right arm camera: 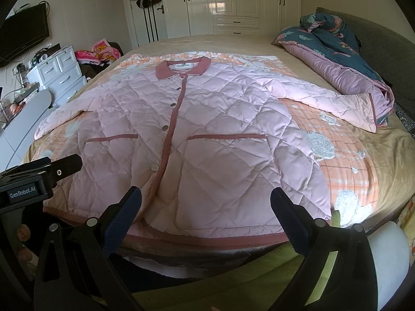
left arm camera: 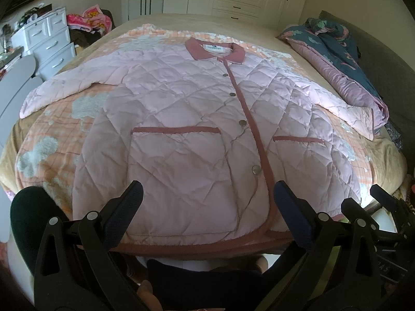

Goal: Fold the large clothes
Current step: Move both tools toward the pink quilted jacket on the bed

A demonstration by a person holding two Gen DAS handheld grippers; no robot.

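A large pink quilted jacket [left arm camera: 181, 119] [right arm camera: 212, 129] with dusty-rose collar, placket and pocket trim lies flat and buttoned on the bed, sleeves spread to both sides, hem toward me. My left gripper [left arm camera: 207, 194] hovers open just above the hem, left of the placket. My right gripper [right arm camera: 206, 199] is open too, over the hem on the right pocket's side. Nothing sits between either pair of fingers. The right gripper's body [left arm camera: 384, 202] shows at the left wrist view's right edge, and the left gripper's body [right arm camera: 39, 178] at the right wrist view's left edge.
An orange checked blanket [right arm camera: 345, 160] lies under the jacket on the tan bed [right arm camera: 220, 41]. A rolled dark floral quilt [right arm camera: 334, 51] lies along the right side by the headboard. White drawers [right arm camera: 62, 75] and piled clothes stand at left; wardrobes [right arm camera: 233, 0] behind.
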